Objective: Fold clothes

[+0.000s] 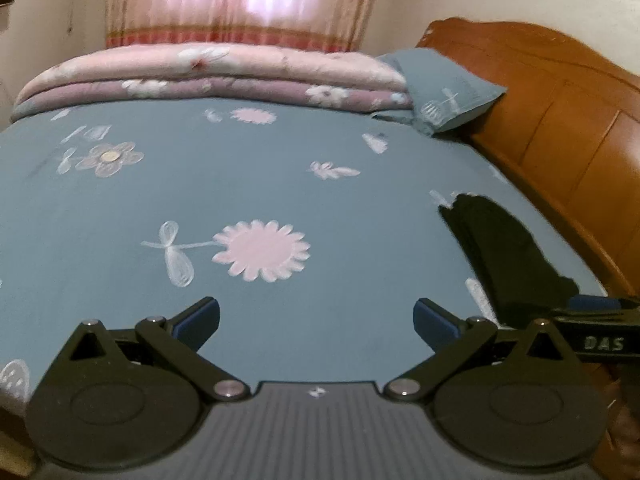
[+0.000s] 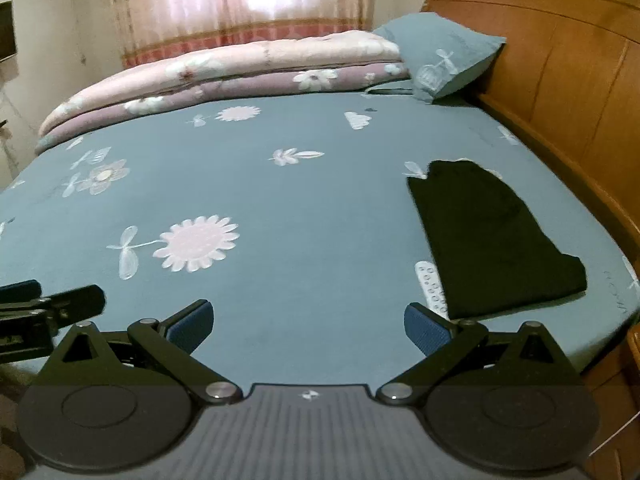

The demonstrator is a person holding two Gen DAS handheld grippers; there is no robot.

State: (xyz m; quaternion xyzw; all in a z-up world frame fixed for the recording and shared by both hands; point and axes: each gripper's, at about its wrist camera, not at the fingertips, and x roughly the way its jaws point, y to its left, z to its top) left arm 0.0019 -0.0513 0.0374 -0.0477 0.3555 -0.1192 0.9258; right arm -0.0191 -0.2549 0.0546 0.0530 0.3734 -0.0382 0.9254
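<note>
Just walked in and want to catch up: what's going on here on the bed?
A person is holding a two-finger gripper in each hand over a bed with a blue flowered sheet. Both the left gripper and the right gripper are open and hold nothing. A black garment lies folded flat on the sheet near the wooden headboard, beyond and to the right of the right gripper. A folded quilt and a pillow sit at the far edge.

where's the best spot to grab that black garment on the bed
Probably the near right corner of the black garment, where it lies flat on the bed sheet. Come in low from the near edge with the open right tool, which is closest, and pinch that corner's edge.
</note>
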